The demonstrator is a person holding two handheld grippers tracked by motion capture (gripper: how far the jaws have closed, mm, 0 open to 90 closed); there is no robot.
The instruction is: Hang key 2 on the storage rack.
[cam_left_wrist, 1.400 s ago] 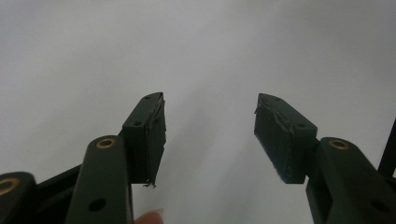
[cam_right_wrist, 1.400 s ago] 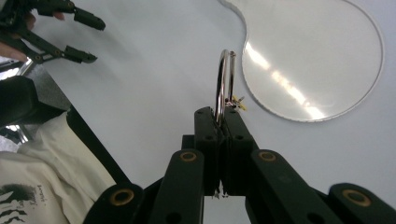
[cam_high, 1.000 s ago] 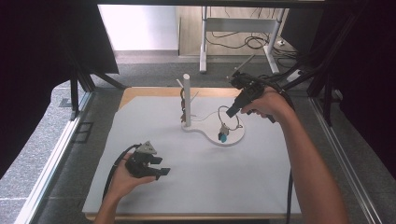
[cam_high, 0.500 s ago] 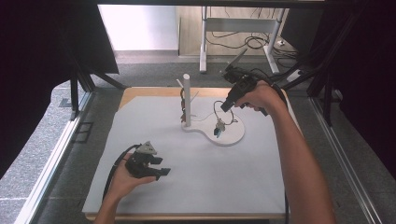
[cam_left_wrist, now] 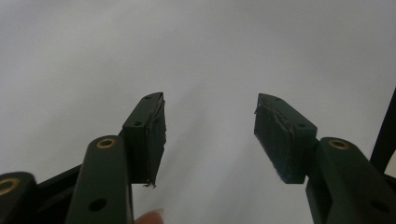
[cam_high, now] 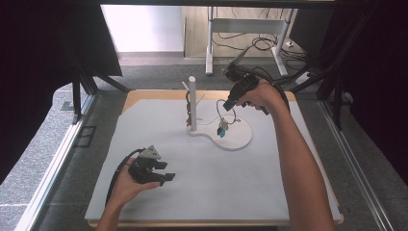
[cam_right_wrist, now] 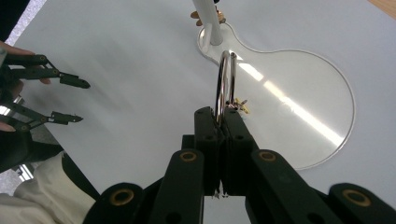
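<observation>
Ring (cam_right_wrist: 225, 83) of bright metal, with small charms (cam_high: 222, 130) hanging below it, is held edge-on above the white stand base (cam_high: 240, 139). At left, the left gripper (cam_high: 162, 172) rests low over the grey mat (cam_high: 202, 192), jaws spread and empty. At centre stands the white post (cam_high: 192, 103) with its thin pegs. At right, the right gripper (cam_right_wrist: 222, 119) clamps the ring's lower arc. Judged step: hanging the ring on a peg. Approach with the ring's opening facing the peg tip, level and slow, letting go only once the ring is seated.
</observation>
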